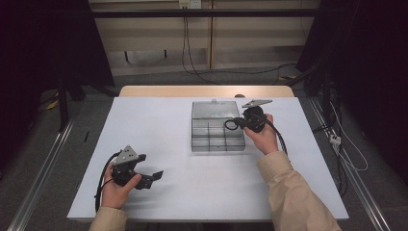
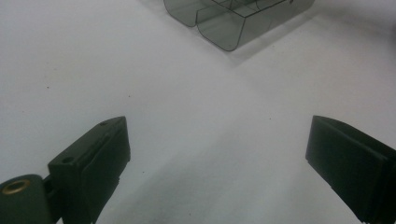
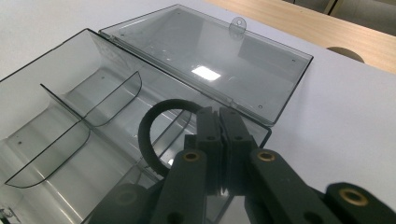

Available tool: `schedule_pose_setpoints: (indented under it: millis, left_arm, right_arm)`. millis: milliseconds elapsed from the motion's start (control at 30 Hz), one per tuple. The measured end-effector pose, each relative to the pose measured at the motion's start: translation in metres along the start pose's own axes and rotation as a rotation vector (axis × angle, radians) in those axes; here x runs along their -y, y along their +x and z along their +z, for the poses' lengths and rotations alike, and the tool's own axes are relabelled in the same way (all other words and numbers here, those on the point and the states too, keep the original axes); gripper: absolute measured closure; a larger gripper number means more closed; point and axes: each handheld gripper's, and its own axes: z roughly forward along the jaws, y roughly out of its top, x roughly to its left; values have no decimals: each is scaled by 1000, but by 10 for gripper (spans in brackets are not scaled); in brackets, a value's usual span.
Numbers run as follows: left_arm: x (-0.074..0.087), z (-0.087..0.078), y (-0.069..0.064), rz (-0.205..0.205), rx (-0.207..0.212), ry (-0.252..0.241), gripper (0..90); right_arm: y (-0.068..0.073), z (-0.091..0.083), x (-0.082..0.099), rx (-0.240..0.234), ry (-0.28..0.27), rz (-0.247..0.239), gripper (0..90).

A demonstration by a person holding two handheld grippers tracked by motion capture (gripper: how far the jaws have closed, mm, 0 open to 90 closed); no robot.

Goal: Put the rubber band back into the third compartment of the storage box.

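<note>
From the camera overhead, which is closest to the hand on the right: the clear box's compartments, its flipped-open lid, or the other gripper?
1. Compartments of the clear box, just left of the right hand.
2. Open lid, lying flat behind the compartments, farther up the table.
3. Left gripper, far across at the table's near left.

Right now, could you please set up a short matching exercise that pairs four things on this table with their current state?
Things:
1. left tool
2. right tool
3. black ring
4. lid of the clear compartment box

States:
A. folded back flat on the table
B. jaws wide apart, nothing between them
C. jaws shut, above the box
D. looped beside the shut jaws, over a compartment

Pairs: 1-B, 2-C, 3-D, 4-A
</note>
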Motion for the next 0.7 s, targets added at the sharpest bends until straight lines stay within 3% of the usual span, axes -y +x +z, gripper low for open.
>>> schedule_pose_setpoints:
  millis: [67,167,533,700]
  left_arm:
    - [0,0,0,-1,0,0,64]
    - [0,0,0,-1,-1,1,64]
    - [0,-1,-1,-1,0,3,64]
    - [0,-1,-1,0,5,-2,64]
  right_arm:
    - [0,1,0,4,-7,6,701]
    - [1,0,1,15,-7,7,596]
    - [5,-19,13,-44,-53,57,436]
    - [8,-28,20,-56,-70,90,289]
